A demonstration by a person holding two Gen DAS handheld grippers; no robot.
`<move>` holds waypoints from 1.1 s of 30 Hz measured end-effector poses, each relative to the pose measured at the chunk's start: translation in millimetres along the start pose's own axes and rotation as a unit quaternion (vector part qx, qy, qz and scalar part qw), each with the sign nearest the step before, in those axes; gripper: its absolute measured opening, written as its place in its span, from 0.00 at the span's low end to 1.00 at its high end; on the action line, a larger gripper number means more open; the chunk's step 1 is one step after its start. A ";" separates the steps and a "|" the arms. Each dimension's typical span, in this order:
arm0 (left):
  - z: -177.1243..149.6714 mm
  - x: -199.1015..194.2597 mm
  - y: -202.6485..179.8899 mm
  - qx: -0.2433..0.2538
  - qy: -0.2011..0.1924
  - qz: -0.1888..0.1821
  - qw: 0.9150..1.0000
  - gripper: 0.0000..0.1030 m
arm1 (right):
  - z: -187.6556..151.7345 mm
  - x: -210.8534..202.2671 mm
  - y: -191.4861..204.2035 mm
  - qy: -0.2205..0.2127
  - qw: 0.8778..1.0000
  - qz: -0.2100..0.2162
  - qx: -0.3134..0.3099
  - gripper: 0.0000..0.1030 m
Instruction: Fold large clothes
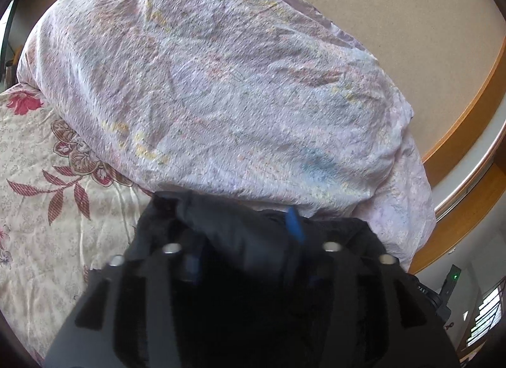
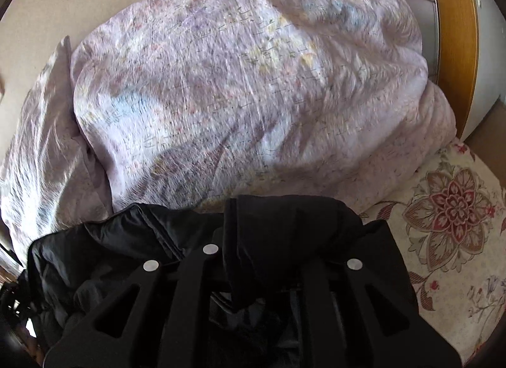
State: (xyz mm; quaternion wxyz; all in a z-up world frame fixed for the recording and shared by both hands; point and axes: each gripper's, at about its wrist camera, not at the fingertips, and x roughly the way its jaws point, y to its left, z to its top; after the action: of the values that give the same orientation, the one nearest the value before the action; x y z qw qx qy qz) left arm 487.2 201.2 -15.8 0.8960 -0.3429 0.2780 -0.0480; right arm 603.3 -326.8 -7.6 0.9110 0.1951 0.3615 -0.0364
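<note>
A black padded jacket [image 1: 234, 225] lies bunched on the bed in front of a big pale lilac quilt [image 1: 205, 83]. My left gripper [image 1: 243, 241] stands with its jaws wide apart. The jacket's cloth lies loose across them, and one blue fingertip [image 1: 295, 222] pokes out of it. In the right wrist view the same jacket [image 2: 110, 251] spreads to the left. A fold of the jacket runs up between the fingers of my right gripper [image 2: 253, 241], which is shut on it. The cloth hides the right gripper's fingertips.
The quilt [image 2: 237, 83] fills the bed just beyond both grippers. A floral sheet [image 1: 47, 210] shows on the left in the left wrist view. It [image 2: 449, 210] shows on the right in the right wrist view. A wooden bed frame [image 1: 468, 121] curves along the far side.
</note>
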 end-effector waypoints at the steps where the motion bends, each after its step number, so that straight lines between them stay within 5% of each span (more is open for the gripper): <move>1: 3.1 -9.5 -2.4 -0.004 -0.021 0.001 1.000 0.94 | 3.2 -4.1 -3.0 0.002 1.000 0.015 0.013 0.13; 3: 8.9 -27.7 -8.3 0.007 -0.068 0.013 0.998 0.98 | 7.9 -13.6 -5.1 -0.007 0.999 0.026 0.022 0.14; 7: 20.3 -56.1 -20.1 0.027 -0.086 0.017 0.996 0.98 | 11.9 -31.1 -1.8 -0.021 0.999 0.038 0.015 0.17; 9: 17.7 -67.7 -27.6 0.047 -0.092 0.019 0.994 0.98 | 14.7 -33.3 -6.5 -0.011 0.997 0.067 0.039 0.39; 10: 14.4 -73.7 -31.9 0.061 -0.094 0.019 0.993 0.98 | 15.8 -35.0 -12.0 -0.008 0.993 0.097 0.068 0.64; 11: 10.3 -78.3 -36.3 0.074 -0.095 0.022 0.992 0.98 | 16.2 -38.6 -16.3 -0.012 0.990 0.108 0.088 0.78; 12: 6.1 -81.0 -41.2 0.088 -0.094 0.024 0.991 0.98 | 17.8 -45.6 -18.9 -0.026 0.988 0.109 0.102 0.80; 17: -16.2 -77.2 -61.5 0.148 -0.076 0.048 0.985 0.98 | 13.4 -84.8 10.2 -0.097 0.995 0.031 -0.021 0.81; 22: -44.8 -65.8 -78.6 0.194 -0.053 0.078 0.977 0.98 | -32.9 -89.9 40.1 -0.082 0.985 -0.006 -0.154 0.80; 33: -65.3 -42.8 -105.2 0.273 -0.051 0.163 0.947 0.98 | -77.1 -67.8 65.7 -0.064 0.970 -0.039 -0.231 0.80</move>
State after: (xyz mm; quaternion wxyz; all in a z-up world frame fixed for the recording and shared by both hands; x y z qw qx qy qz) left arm 427.5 94.7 31.7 0.9637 -0.0372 0.2608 0.0425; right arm 517.4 -241.9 8.6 0.9505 -0.0374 0.3085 0.0006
